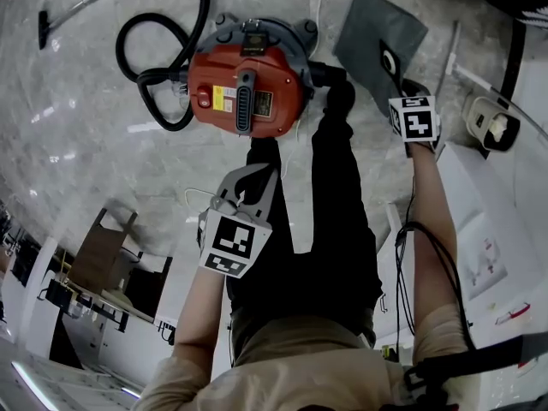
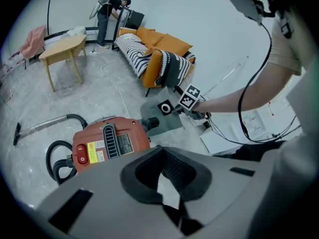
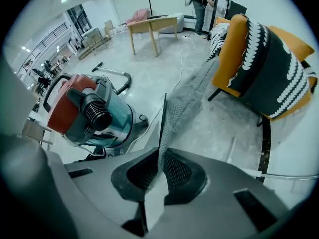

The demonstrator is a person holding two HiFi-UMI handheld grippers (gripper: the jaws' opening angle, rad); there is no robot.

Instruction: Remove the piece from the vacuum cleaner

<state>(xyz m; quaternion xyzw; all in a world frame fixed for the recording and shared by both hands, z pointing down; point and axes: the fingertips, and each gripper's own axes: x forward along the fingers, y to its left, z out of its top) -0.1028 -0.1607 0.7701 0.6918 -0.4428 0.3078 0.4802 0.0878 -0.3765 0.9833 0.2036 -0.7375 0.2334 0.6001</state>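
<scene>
Counted: 1 vacuum cleaner (image 1: 244, 88), 1 hose (image 1: 163, 50), 1 grey bag (image 1: 377, 37), 1 sofa (image 2: 159, 54), 1 wooden table (image 2: 62, 46). 2 tools are noted: left tool (image 2: 163, 158), right tool (image 3: 162, 158).

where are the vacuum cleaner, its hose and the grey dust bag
vacuum cleaner (image 1: 282, 80): head view, on its red lid
hose (image 1: 120, 45): head view, on the left bend of its black loop
grey dust bag (image 1: 368, 34): head view, on its flat face beside the round opening

The right gripper's (image 3: 160, 171) jaws pinch the lower edge of a grey fabric bag (image 3: 182, 101), which rises edge-on from them, apart from the red-topped vacuum cleaner (image 3: 84, 116) at left with its ribbed black port (image 3: 94, 112) facing the camera, an orange sofa (image 3: 259, 68) at right.
</scene>
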